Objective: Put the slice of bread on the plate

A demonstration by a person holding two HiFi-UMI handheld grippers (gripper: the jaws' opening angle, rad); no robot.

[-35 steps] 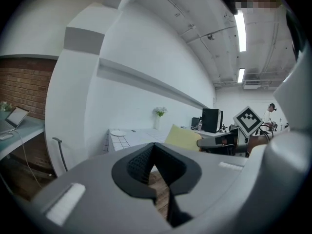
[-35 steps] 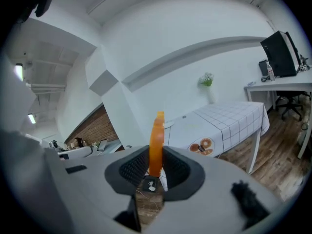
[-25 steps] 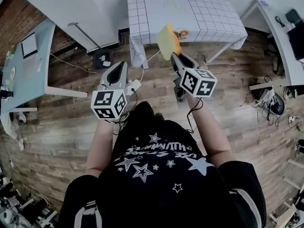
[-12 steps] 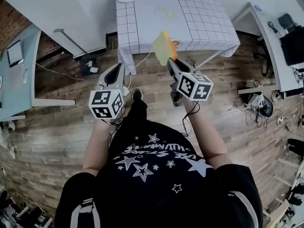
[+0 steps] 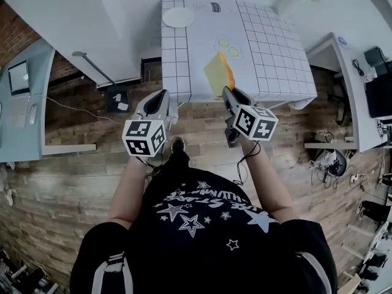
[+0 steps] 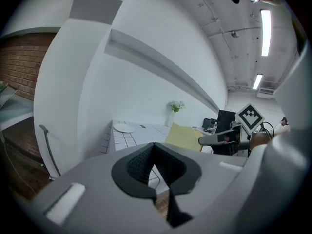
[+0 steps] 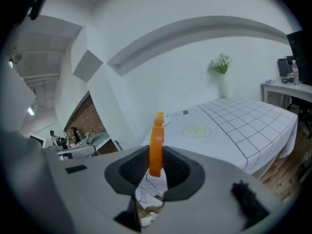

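A slice of bread, pale yellow with an orange crust, stands on edge in my right gripper, which is shut on its lower part. In the right gripper view the slice is seen edge-on between the pads. It hangs over the near edge of the white grid-cloth table. The white plate lies empty at the table's far left corner, also seen in the left gripper view as the plate. My left gripper is held short of the table's left front corner, its tips together with nothing between them.
Two green discs lie on the cloth beyond the bread. A vase of flowers stands at the far side by the white wall. Desks flank the table: one at the left, one at the right. The floor is wood planks.
Both grippers have moved forward toward the grid-cloth table. The bread, earlier over the floor in front of it, now hangs over its near edge. The jaws look the same.
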